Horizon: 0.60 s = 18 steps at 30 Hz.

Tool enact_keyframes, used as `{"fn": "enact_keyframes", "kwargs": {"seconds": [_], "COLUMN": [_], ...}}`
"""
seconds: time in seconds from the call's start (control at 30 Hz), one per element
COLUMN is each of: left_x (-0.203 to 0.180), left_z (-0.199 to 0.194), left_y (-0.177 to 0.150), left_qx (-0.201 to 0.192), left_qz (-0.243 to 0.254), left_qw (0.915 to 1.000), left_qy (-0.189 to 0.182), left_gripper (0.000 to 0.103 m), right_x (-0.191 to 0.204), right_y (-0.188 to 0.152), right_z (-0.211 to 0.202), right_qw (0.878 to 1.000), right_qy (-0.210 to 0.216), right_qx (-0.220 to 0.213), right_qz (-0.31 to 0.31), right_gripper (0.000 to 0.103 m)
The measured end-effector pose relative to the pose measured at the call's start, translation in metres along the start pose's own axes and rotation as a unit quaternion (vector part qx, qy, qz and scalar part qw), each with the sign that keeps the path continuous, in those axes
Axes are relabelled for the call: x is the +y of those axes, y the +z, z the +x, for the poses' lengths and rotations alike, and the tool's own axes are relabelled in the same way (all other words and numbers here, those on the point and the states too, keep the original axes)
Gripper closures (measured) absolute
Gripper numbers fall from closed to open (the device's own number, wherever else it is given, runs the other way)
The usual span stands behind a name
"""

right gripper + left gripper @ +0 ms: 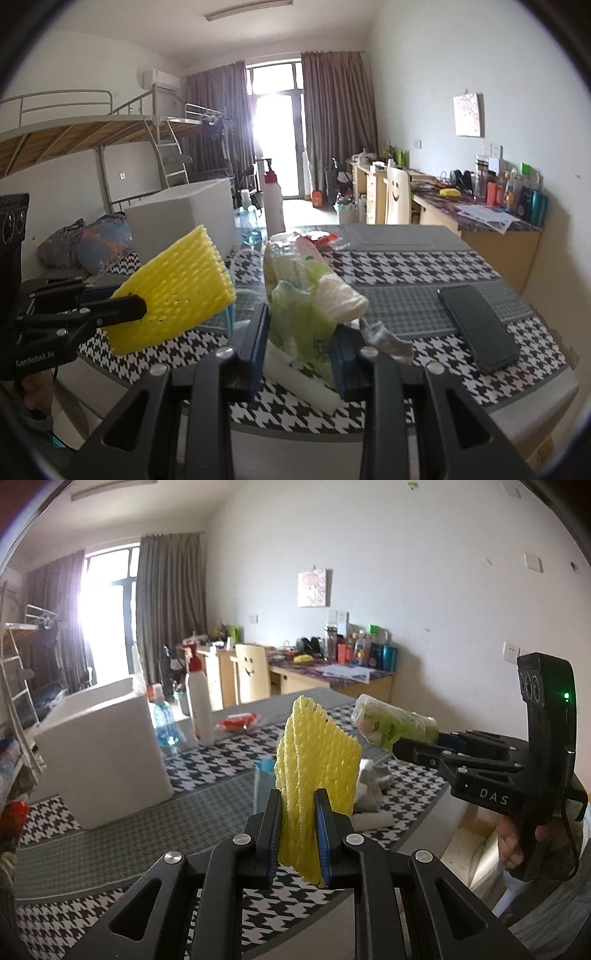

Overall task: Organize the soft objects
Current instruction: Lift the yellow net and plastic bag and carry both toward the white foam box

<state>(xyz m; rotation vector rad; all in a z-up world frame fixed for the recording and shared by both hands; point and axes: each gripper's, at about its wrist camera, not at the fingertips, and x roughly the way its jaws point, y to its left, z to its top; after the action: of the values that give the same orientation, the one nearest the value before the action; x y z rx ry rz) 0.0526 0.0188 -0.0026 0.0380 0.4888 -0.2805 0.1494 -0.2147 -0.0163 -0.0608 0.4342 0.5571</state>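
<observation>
Left wrist view shows my left gripper (298,834) with its jaws clamped on a yellow foam net sleeve (317,760), ribbed and mesh-like, held upright above the houndstooth table (110,849). My right gripper (301,343) has its jaws closed on a crinkled green-and-white plastic packet (299,295), also off the table. I read "DAS" on the right gripper's body and "GenRobot.AI" on the left's.

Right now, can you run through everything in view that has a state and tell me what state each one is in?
Left gripper: shut on yellow foam net.
Yellow foam net: held upright, off the table.
Right gripper: shut on green plastic pack.
Green plastic pack: held, crumpled, off the table.
White foam box: open-topped, on the table.
Phone: lying flat, screen dark.
Grey sock: loose on the table.
</observation>
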Motion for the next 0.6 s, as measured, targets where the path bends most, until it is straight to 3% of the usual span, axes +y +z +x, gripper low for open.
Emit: {"fn": "enact_keyframes", "kwargs": {"seconds": [0.6], "left_x": [0.031], "left_z": [0.000], "left_y": [0.025], "left_qx": [-0.023], "left_qz": [-0.023], "left_qw": [0.9982], "left_qy": [0.050], "left_gripper": [0.085], "right_x": [0.018], "right_y": [0.028], "right_z": [0.014], "right_qw": [0.999], "right_qy": [0.028], "right_qx": [-0.011], "right_qz": [-0.019], "right_gripper": [0.068]}}
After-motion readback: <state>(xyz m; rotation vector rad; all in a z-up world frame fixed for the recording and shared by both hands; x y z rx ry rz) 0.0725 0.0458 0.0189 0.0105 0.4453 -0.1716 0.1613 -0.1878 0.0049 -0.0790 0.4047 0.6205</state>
